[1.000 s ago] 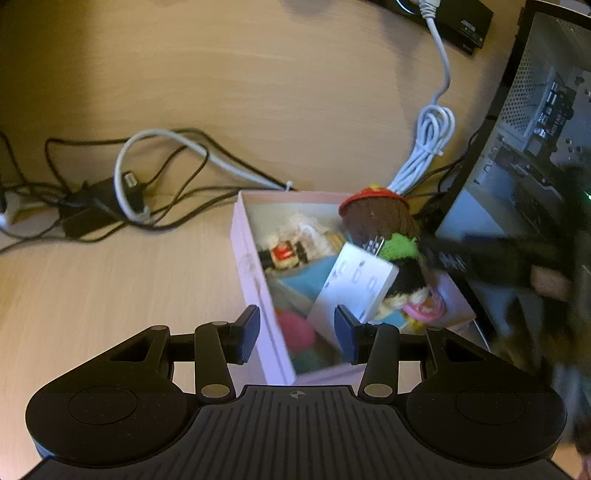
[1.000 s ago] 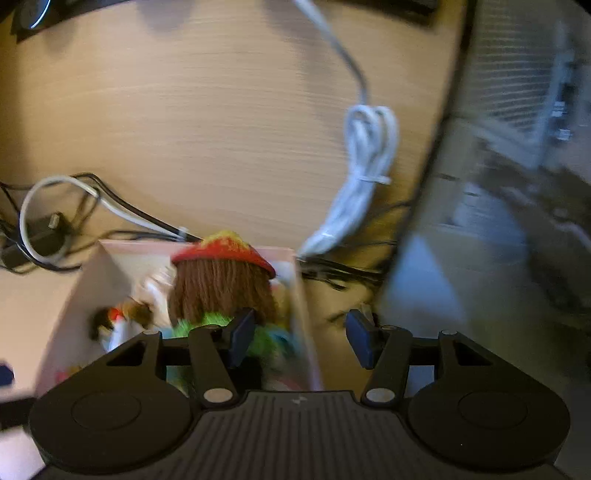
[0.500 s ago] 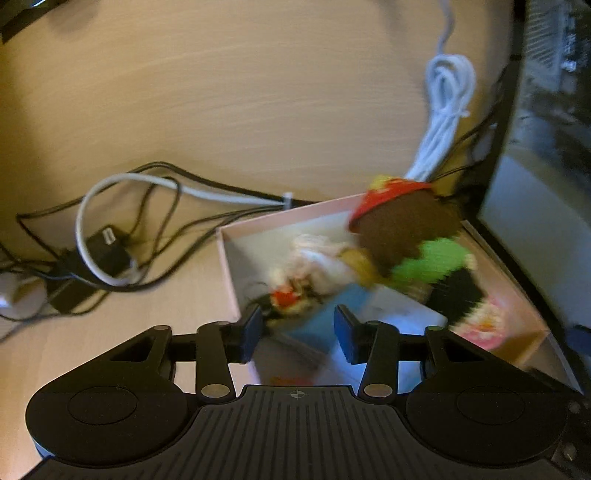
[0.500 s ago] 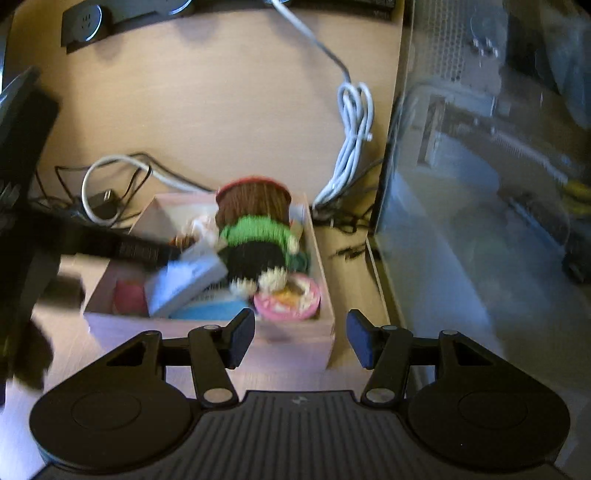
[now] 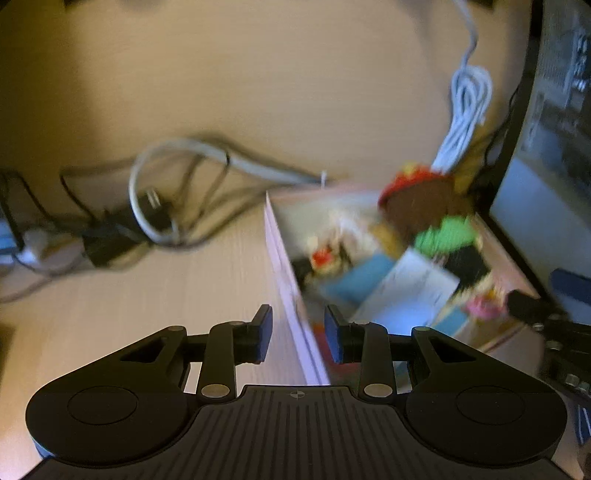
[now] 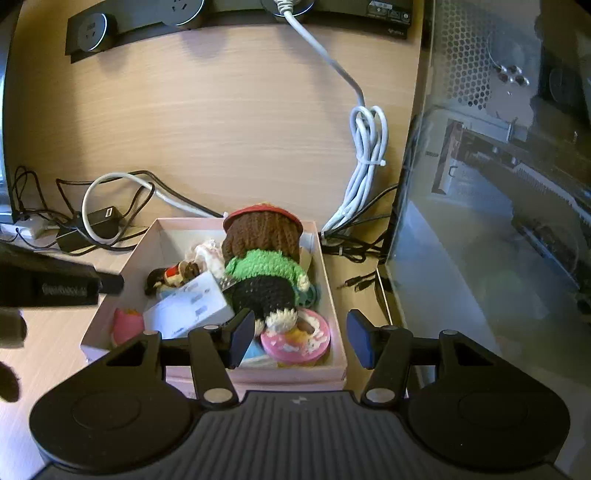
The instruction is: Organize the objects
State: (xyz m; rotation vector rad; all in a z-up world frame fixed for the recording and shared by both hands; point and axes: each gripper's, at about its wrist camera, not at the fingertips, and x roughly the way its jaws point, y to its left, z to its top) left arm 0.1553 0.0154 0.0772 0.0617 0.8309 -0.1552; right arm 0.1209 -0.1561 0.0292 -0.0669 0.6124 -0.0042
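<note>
Right wrist view: knitted doll [image 6: 264, 266] lies lengthwise in pink box [image 6: 334, 314], hat away; right tool [image 6: 301, 338] unclenched.

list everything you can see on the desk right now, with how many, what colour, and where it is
Cardboard box: 1, pale pink, desk centre.
Crocheted doll: 1, brown hair, red hat, green top, lying in box.
Round tin: 1, pink, box near corner.
Paper card: 1, white, in box.
Small figurine: 1, dark with red, in box.
Bundled cable: 1, white, right of box.
Computer case: 1, glass-sided, far right.
Power strip: 1, black, desk rear.
Left gripper: black, jaws straddling box's left wall, just been closing.
Right gripper: black, open, over box.
</note>
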